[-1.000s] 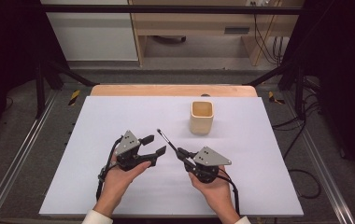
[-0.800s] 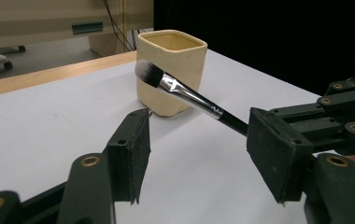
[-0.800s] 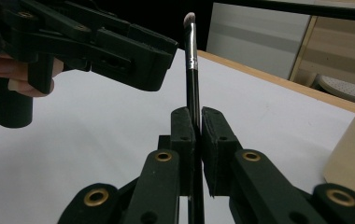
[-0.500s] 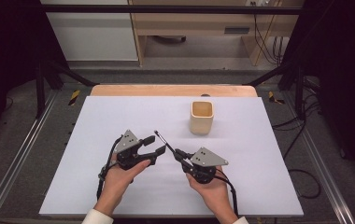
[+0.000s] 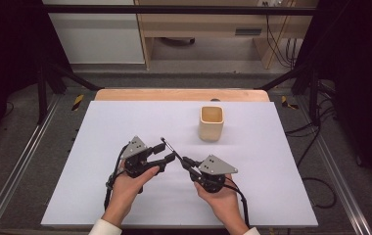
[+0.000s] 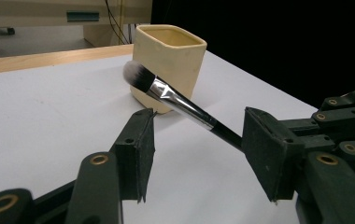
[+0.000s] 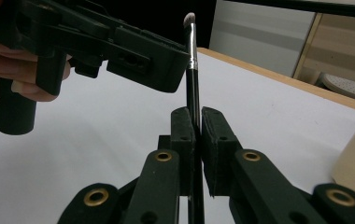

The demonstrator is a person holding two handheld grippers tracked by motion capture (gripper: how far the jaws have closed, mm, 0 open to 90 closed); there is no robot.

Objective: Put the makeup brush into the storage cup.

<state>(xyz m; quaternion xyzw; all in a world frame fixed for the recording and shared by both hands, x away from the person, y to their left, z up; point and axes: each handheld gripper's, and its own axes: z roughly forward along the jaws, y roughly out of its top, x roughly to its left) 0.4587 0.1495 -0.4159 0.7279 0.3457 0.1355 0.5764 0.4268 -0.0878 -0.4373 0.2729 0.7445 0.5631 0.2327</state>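
White bench (image 5: 101, 127): my right claw (image 5: 186, 161) is clenched on the brush (image 6: 175, 100) handle, bristles angled up toward the cup (image 5: 211, 122), shaft passing between my released left claw (image 5: 167, 152) jaws.

Left gripper (image 5: 167, 152) agape, right gripper (image 5: 186, 162) clamped.

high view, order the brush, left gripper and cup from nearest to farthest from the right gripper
1. brush, clamped in the right gripper, slanting up-left.
2. left gripper, just left, jaws open around the brush.
3. cup, farther back on the table.
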